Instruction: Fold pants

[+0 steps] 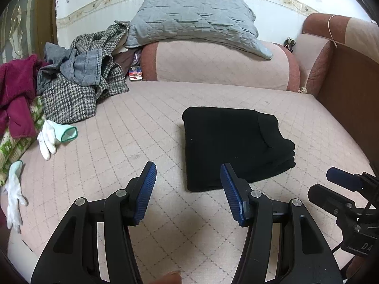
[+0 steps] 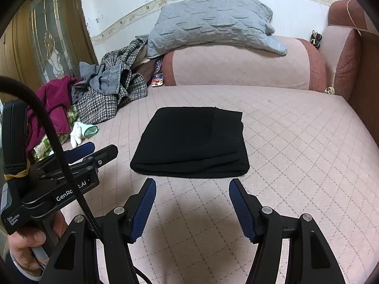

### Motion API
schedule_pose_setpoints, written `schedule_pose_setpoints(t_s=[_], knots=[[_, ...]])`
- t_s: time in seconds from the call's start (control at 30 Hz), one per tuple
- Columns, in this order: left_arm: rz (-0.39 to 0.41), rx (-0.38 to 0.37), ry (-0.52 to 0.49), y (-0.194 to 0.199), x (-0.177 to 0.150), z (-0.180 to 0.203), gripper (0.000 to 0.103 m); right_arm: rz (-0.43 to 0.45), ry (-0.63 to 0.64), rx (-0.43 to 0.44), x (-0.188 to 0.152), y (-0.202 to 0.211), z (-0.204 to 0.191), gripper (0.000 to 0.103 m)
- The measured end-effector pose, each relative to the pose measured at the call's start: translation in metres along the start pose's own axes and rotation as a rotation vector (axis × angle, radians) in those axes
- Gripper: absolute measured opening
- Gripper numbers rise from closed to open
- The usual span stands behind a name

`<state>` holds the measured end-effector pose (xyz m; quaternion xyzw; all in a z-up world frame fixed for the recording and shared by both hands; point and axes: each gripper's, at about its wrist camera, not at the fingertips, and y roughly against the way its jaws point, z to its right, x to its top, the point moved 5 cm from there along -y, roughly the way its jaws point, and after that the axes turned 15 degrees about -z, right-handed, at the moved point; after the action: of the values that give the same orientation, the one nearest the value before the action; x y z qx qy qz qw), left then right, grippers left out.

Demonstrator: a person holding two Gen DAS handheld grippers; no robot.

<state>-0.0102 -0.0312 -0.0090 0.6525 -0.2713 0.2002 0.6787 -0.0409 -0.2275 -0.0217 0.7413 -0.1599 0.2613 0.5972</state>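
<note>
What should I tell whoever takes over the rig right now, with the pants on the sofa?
Left tool: open, empty, held above the sofa seat just short of the pants.
Right tool: open, empty, also just short of the pants, centred on their near edge.
Pants: a compact black rectangle in several layers, lying flat on the seat, touched by neither tool.
Done: the folding looks complete.
Left: probably nothing beyond squaring up the layered edge, if wanted.
Nearby: a clothes pile and white gloves lie at the left, apart from the pants.
</note>
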Motion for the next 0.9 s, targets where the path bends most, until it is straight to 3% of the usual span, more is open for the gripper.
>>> schedule_pose_setpoints(t_s=[0.9], knots=[[-0.006, -0.024, -0.002, -0.0054, 0.0032, -0.0003, 0.056, -0.028, -0.008, 0.005, -0.0052, -0.0098, -0.0048, 0.062]])
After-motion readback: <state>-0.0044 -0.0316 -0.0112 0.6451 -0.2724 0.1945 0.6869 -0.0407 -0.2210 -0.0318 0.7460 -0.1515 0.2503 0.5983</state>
